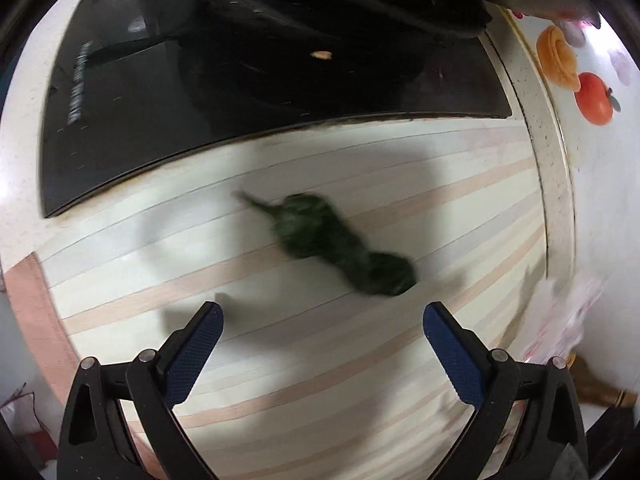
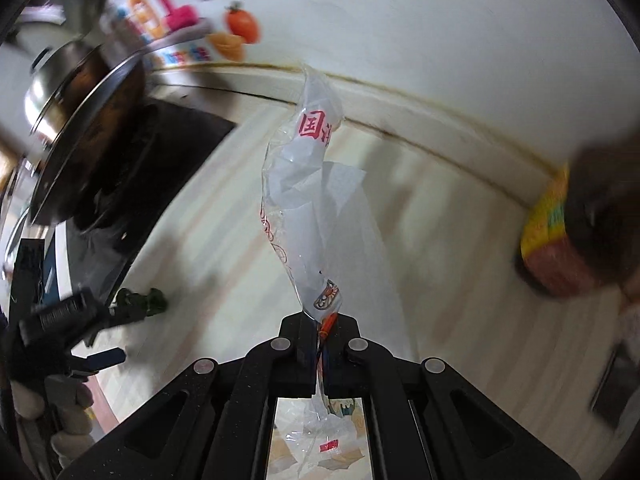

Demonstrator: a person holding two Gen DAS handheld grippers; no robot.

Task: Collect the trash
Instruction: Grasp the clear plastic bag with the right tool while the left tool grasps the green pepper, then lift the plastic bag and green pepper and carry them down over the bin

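A dark green crumpled scrap (image 1: 340,246), blurred, lies on the striped counter (image 1: 280,360) just ahead of my left gripper (image 1: 323,322), which is open and empty above the counter. The scrap also shows in the right wrist view (image 2: 146,300), beside the left gripper (image 2: 76,332). My right gripper (image 2: 320,330) is shut on a clear plastic wrapper (image 2: 308,204) with red print, which stands up from the jaws above the counter. The same wrapper shows blurred at the right edge of the left wrist view (image 1: 560,320).
A black glass cooktop (image 1: 240,100) lies beyond the scrap, with a small crumb (image 1: 321,55) on it. A steel pot with a lid (image 2: 80,120) stands on it. A wall with fruit stickers (image 1: 592,98) runs along the right. A dark bottle with a yellow label (image 2: 568,232) stands by the wall.
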